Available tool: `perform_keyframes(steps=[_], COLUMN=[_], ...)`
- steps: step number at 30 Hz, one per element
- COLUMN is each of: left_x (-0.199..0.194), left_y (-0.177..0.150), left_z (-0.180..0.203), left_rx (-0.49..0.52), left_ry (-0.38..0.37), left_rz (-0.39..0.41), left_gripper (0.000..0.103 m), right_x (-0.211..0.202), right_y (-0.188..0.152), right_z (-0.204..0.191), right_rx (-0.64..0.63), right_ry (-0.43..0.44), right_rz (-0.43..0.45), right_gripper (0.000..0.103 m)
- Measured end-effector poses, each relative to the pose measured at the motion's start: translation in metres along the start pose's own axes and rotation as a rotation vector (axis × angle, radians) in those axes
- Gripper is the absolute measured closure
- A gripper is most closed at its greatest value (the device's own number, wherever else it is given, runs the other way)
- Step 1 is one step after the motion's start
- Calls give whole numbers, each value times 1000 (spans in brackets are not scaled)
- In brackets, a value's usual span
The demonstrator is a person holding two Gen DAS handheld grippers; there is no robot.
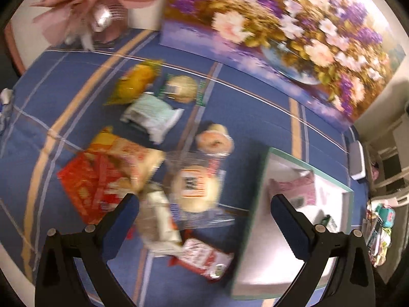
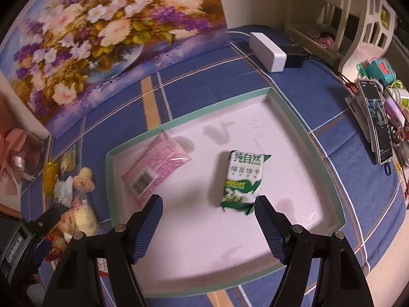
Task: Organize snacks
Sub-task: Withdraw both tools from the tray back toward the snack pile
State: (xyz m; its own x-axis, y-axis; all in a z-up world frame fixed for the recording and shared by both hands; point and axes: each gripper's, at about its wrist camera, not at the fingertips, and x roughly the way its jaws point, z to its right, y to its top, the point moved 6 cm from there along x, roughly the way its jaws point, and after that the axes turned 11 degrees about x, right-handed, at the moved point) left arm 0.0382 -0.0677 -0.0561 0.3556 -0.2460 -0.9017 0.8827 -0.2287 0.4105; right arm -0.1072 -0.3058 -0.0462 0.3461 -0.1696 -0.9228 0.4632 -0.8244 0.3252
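A white box with a green rim point(image 2: 288, 107) lies on the blue cloth and holds a pink packet point(image 2: 158, 168) and a green-and-white biscuit packet point(image 2: 242, 179). My right gripper point(image 2: 208, 209) is open and empty just above the box, with the green packet by its right finger. My left gripper point(image 1: 204, 204) is open and empty over a pile of loose snacks: a round bun in clear wrap point(image 1: 195, 188), a red packet point(image 1: 87, 181), a pale green packet point(image 1: 150, 113) and a yellow one point(image 1: 135, 81). The box point(image 1: 258, 194) sits to their right. The left view is blurred.
A large flower painting point(image 2: 102, 38) leans at the back. A white power box point(image 2: 268, 48) and black adapter lie at the far right. A phone on a stand point(image 2: 378, 122) and small trinkets crowd the right edge. A pink bouquet point(image 1: 84, 2) stands at the far left.
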Motion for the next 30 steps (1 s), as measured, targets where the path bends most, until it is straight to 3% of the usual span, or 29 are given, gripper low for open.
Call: perform_keyframes(steps=[8,20,30], left_x=[-15,-22,-20], left_y=[-13,-32,-37], left_z=[-57,-134,-162], left_rx=[-82,-251,-352], left_ry=[115,210,184], left_rz=[-5,-69,-90], left_gripper=[1,1,1], right_x=[-14,-1,12], right_y=[-20,-72,-109], right_z=[-31,-97,-135], right_rx=[-79,-205,-280], right_ry=[40,106,108], right_rz=[-3,-126,-189], right_gripper=[26,25,25])
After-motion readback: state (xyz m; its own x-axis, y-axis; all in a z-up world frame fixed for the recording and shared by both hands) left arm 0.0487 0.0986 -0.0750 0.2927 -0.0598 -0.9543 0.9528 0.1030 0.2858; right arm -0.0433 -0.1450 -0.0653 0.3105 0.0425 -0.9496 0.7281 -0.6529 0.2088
